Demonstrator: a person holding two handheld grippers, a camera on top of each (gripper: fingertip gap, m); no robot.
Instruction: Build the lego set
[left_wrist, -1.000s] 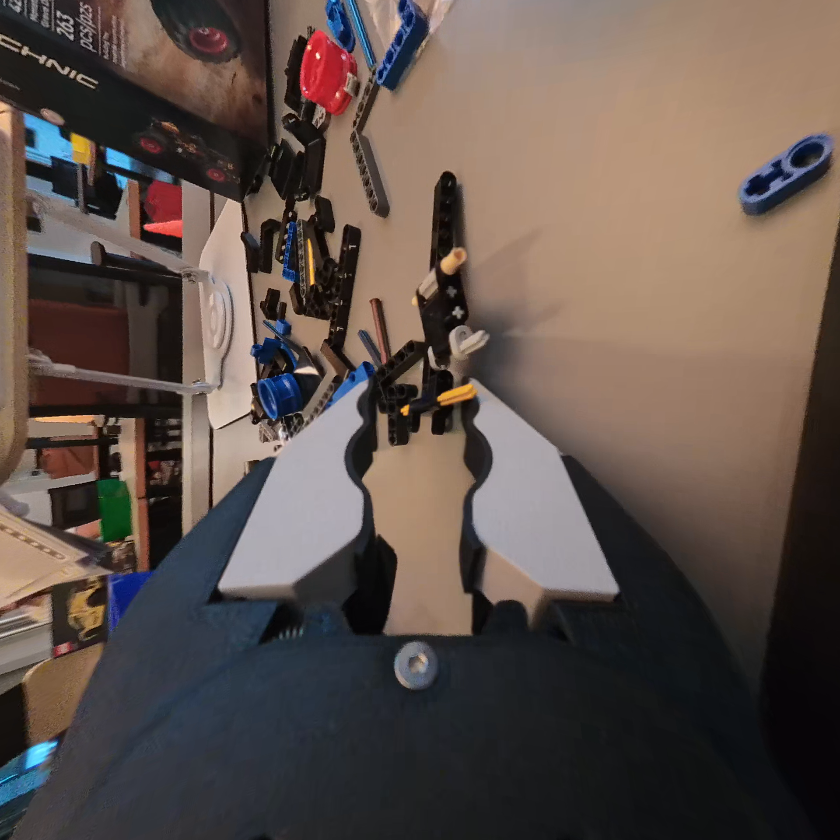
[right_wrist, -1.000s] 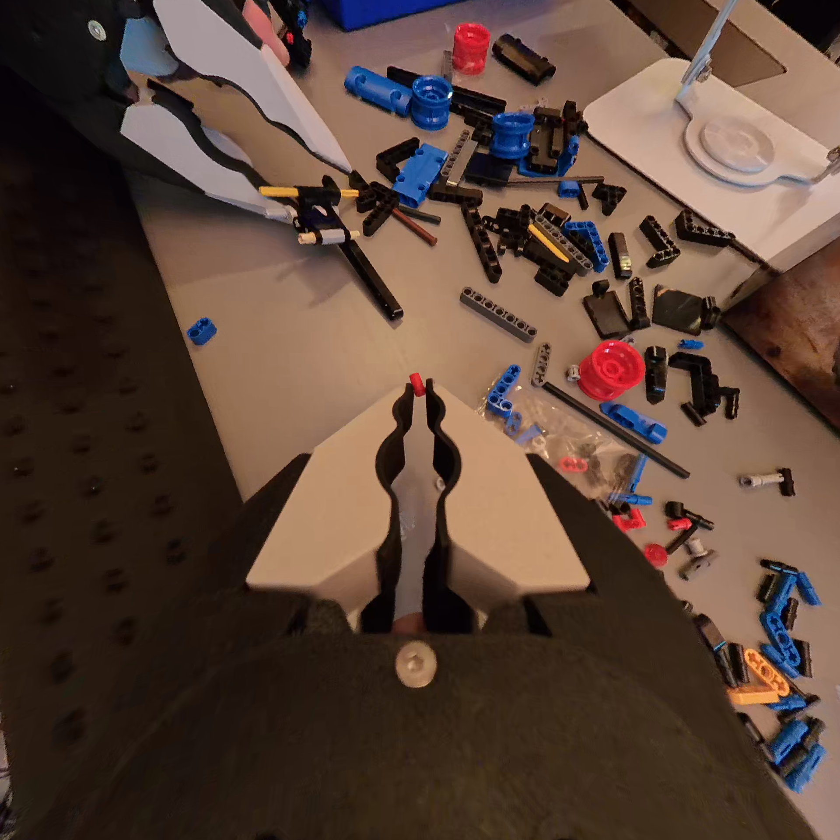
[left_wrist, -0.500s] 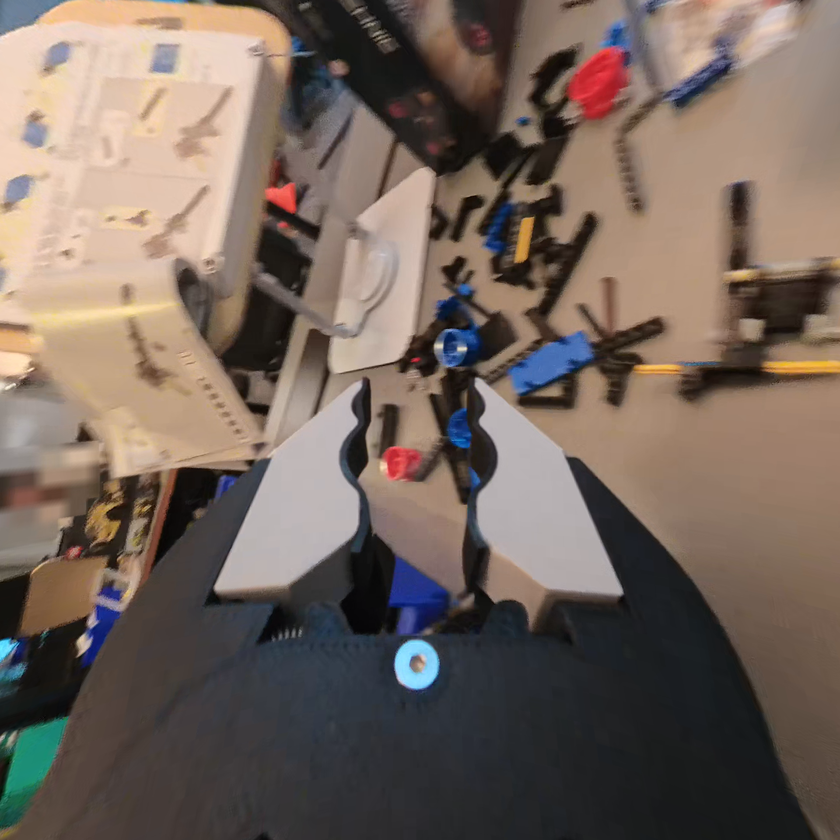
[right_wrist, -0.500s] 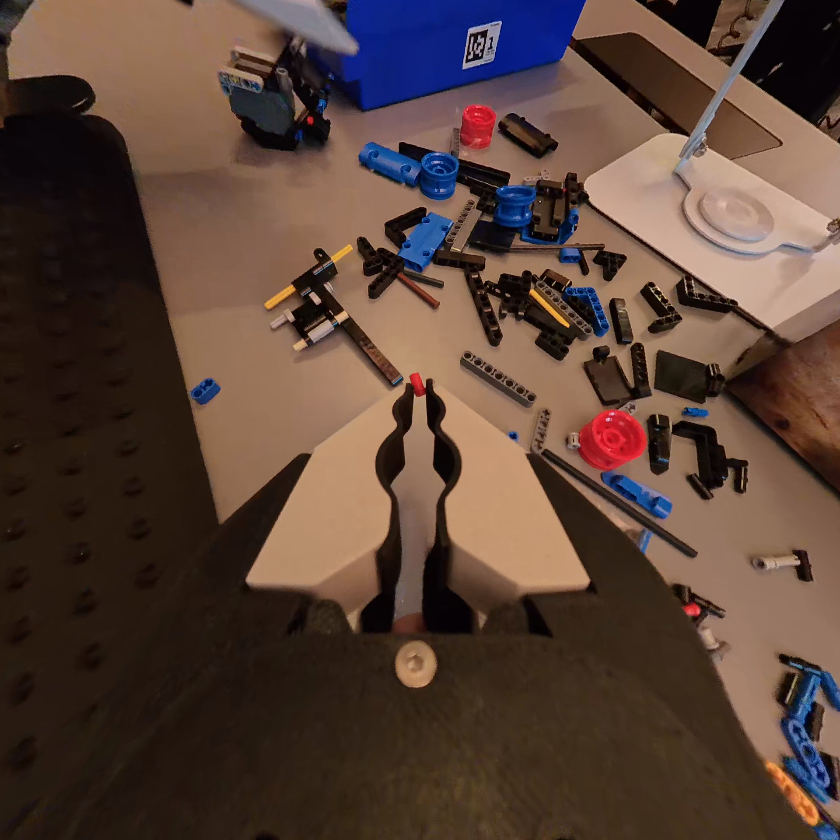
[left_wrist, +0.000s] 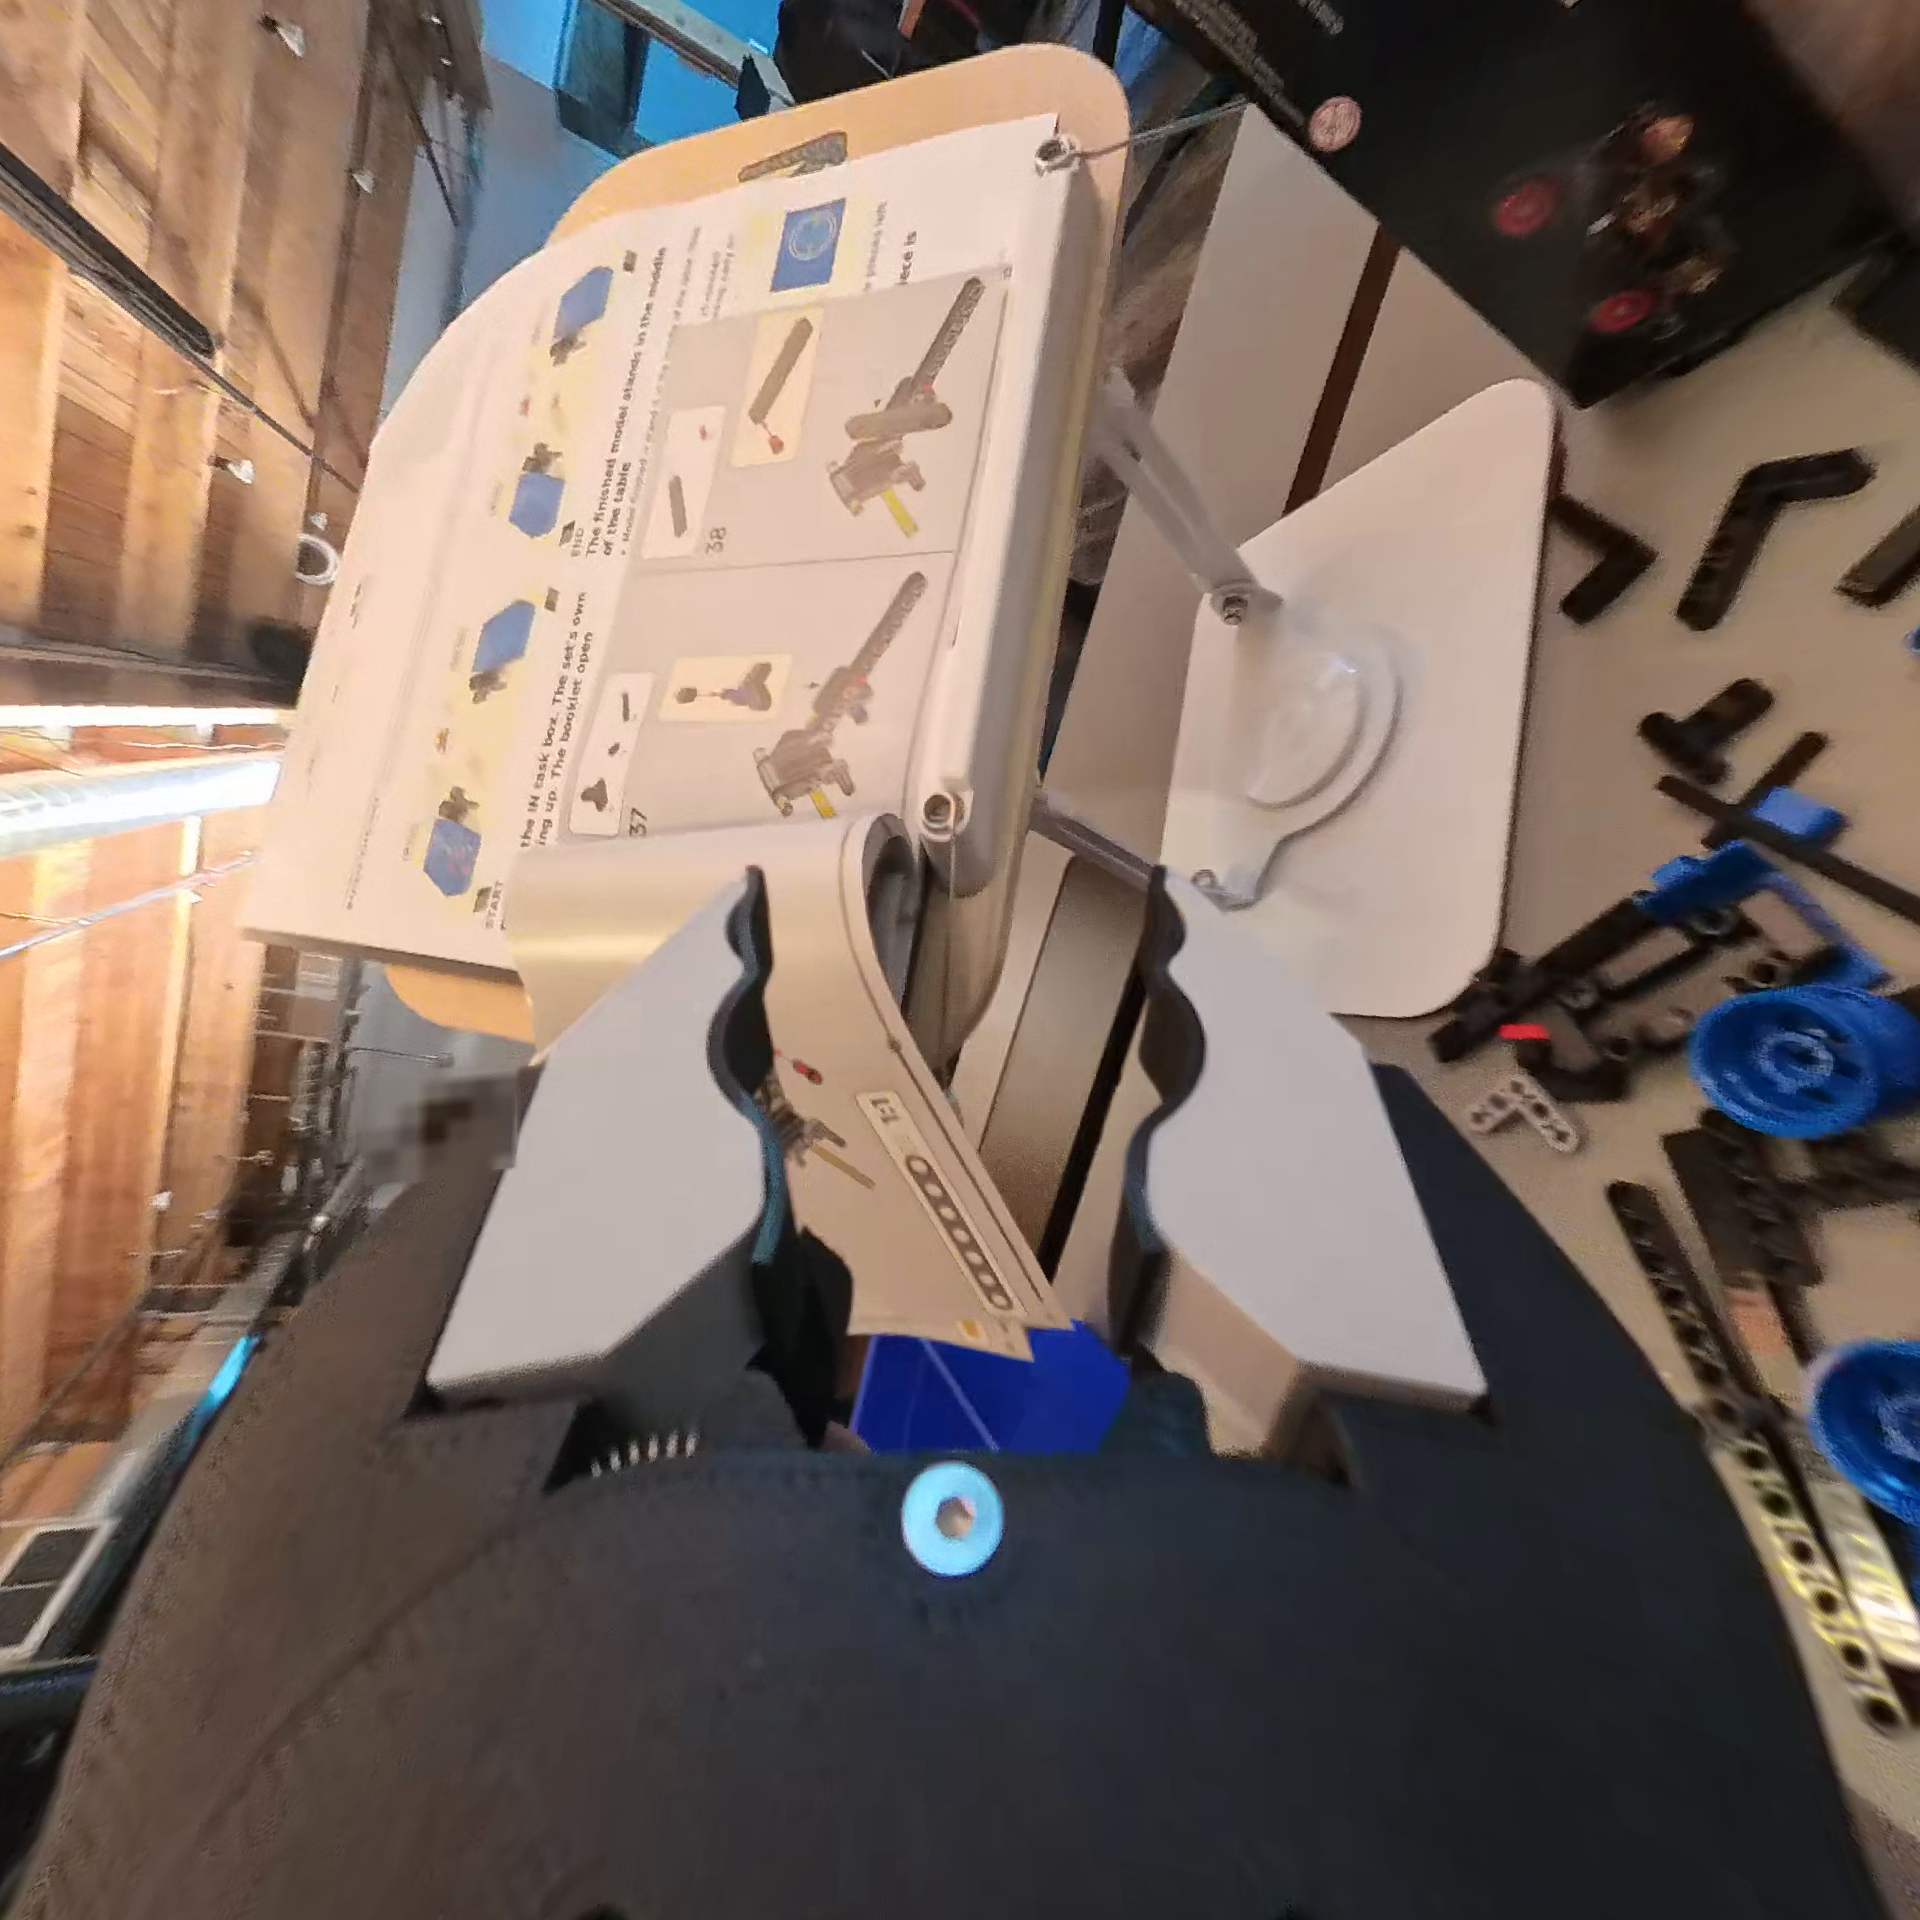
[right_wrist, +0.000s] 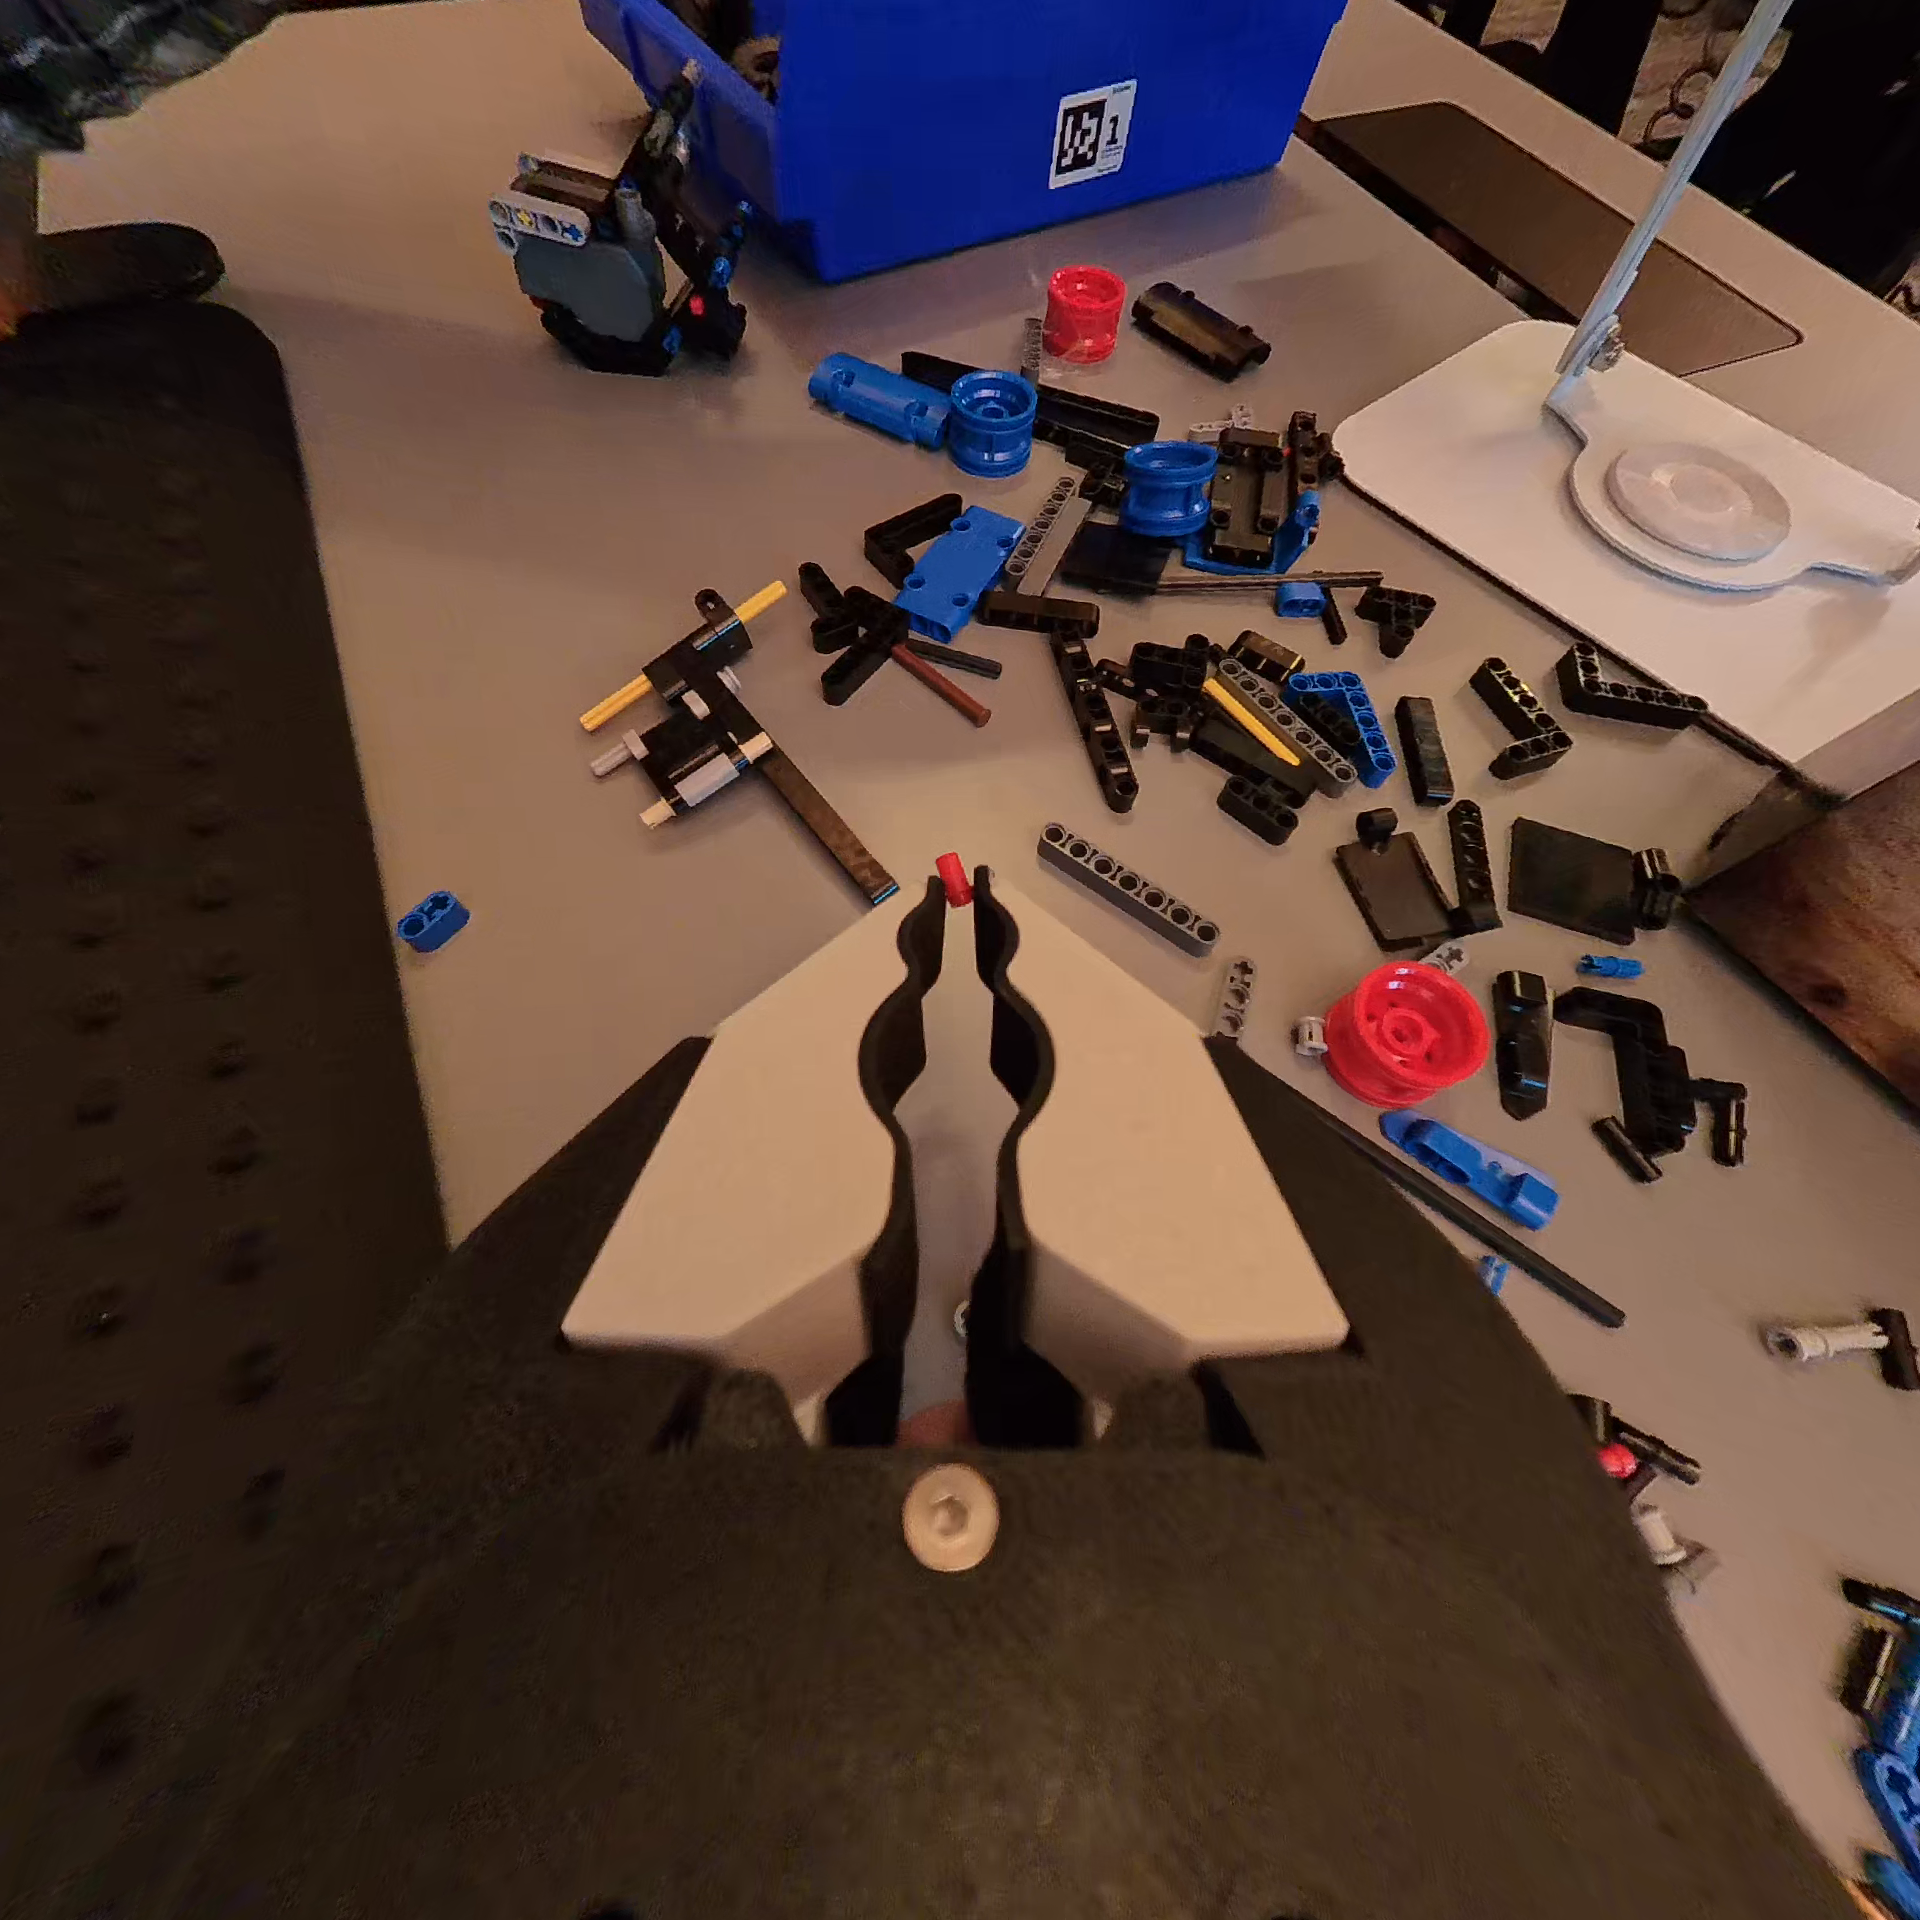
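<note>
The left gripper (left_wrist: 951, 914) is held with its fingers wide apart and nothing between them, pointed at the open paper instruction booklet (left_wrist: 727, 499) propped on a white stand (left_wrist: 1455, 582); a curled page (left_wrist: 914, 1101) is seen hanging between the fingers. The right gripper (right_wrist: 958, 891) is closed on a small red plastic peg (right_wrist: 952, 878), pinched at the fingertips above the grey table (right_wrist: 540, 540). A black beam assembly with a yellow axle (right_wrist: 717, 717) is laid flat just beyond it, beside the scattered black, blue and red loose parts (right_wrist: 1195, 644).
</note>
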